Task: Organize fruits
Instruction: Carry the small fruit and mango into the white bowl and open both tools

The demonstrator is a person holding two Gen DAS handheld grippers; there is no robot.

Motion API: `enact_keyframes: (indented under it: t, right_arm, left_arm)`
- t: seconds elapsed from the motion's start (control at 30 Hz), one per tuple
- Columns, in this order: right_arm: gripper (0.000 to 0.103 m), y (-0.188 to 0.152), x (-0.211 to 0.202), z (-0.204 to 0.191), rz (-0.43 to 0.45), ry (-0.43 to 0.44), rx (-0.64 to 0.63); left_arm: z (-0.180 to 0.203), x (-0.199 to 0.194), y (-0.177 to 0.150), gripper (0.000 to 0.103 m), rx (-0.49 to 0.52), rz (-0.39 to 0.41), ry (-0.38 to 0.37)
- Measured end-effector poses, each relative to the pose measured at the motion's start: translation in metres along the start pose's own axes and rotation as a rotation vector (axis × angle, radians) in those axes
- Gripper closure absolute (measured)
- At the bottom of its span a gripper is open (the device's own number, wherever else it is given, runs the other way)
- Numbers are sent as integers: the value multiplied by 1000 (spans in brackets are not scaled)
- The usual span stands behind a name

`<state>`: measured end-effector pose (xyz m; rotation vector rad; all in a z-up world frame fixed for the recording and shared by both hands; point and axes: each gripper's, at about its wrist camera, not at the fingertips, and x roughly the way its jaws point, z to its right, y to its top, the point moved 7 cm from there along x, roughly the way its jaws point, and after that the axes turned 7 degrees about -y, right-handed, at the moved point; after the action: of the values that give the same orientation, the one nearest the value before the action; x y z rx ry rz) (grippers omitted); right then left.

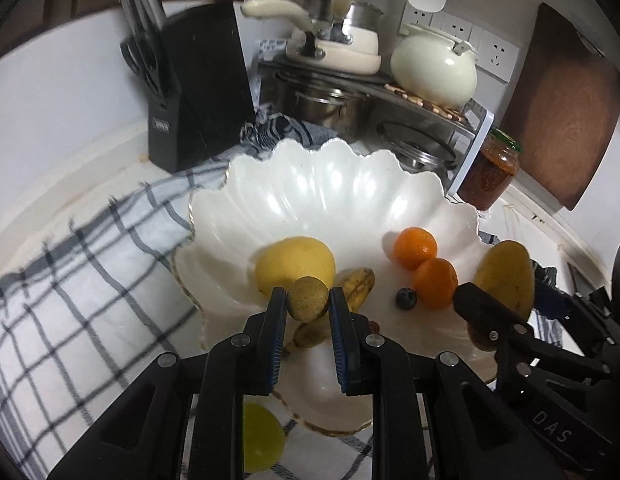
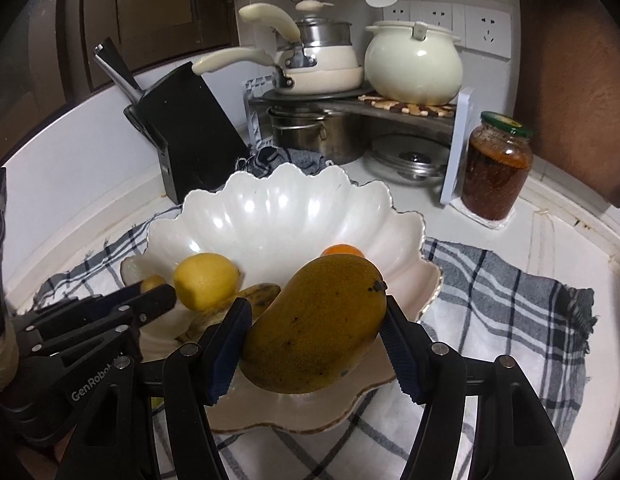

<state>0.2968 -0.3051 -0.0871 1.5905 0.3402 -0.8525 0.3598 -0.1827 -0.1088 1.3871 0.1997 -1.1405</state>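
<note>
Your left claw pinches a small fruit; right claw grips the mango w/ jaws half-wide. Drop from height and they'll knock oranges out of the bowl, frame center.

Two oranges, one mango

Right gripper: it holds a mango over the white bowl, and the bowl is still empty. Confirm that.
Not empty. The right gripper does hold the mango over the white bowl, but the left wrist view shows a lemon, two oranges, a banana inside.
</note>
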Motion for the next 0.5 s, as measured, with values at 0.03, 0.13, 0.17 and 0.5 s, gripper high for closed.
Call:
enact_keyframes:
  t: [0.03, 0.13, 0.17, 0.5]
  right_arm:
    - [37, 0, 3, 0, -10, 5, 1]
    - [37, -1, 8, 0, -22, 15, 1]
    - [37, 1, 6, 0, -11, 9, 1]
    - [12, 12, -17, 9, 60, -57, 13]
  left_arm:
    - [0, 2, -1, 81, -1, -6, 5]
    - [0, 4, -1, 69, 2, -8, 18]
    - [0, 3, -1, 64, 4, -5, 21]
    - [-3, -24, 4, 36, 28, 53, 84]
